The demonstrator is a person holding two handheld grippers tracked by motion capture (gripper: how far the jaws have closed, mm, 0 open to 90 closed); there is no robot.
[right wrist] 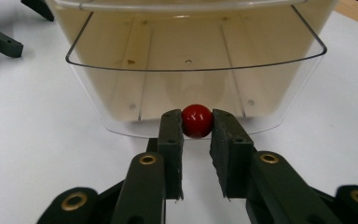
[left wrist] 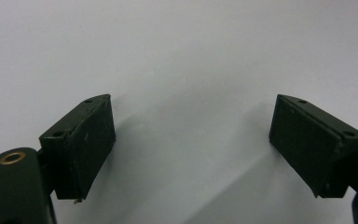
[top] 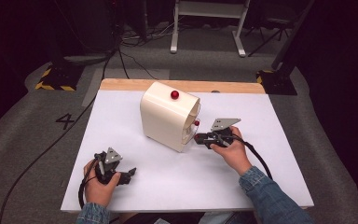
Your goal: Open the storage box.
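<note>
Jaws of right gripper clamp red knob — drawer front faces it.

Box top cut off above

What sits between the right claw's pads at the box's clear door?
In the right gripper view, the right claw is shut on the red knob of the clear door; nothing else lies between its pads.
</note>
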